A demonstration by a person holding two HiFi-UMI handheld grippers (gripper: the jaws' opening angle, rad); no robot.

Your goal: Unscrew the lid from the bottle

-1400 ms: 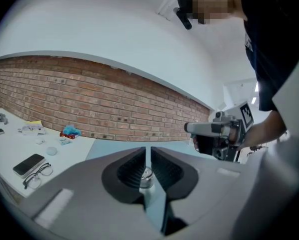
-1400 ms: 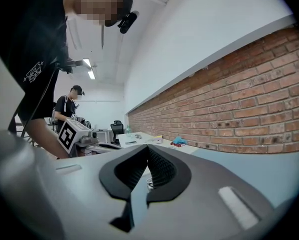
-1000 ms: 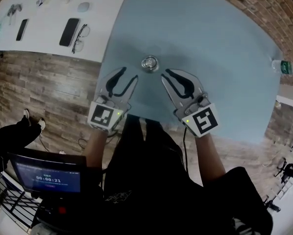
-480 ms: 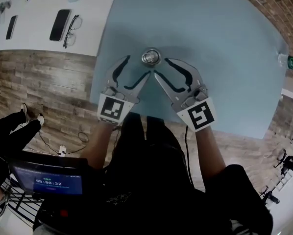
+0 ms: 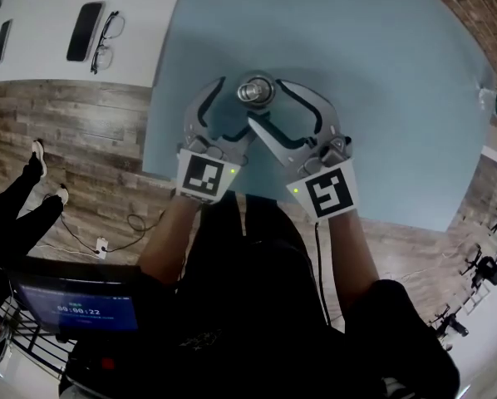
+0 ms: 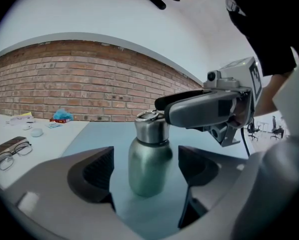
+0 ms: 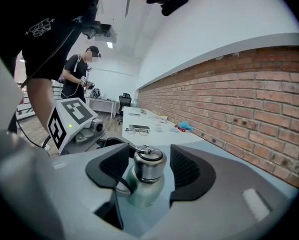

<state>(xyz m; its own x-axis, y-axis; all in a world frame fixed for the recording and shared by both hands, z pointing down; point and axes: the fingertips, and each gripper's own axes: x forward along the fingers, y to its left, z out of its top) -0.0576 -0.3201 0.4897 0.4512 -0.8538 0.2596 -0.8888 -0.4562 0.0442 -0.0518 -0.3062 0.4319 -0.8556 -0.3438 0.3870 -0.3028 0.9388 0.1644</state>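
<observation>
Head view: bottle [image 6: 148, 166] body hidden under lid [image 5: 255, 91]. Right gripper view: left claw [image 5: 237, 104] covers bottle's lower left.

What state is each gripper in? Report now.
Left gripper: open, just widened, bottle between its jaws, ungripped.
Right gripper: open, just widened, lid between its jaws, ungripped.

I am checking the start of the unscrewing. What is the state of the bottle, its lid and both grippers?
bottle: upright on the table.
lid: on the bottle.
left gripper: open, just been opening, jaws beside the bottle's body.
right gripper: open, just been opening, jaws beside the lid.
</observation>
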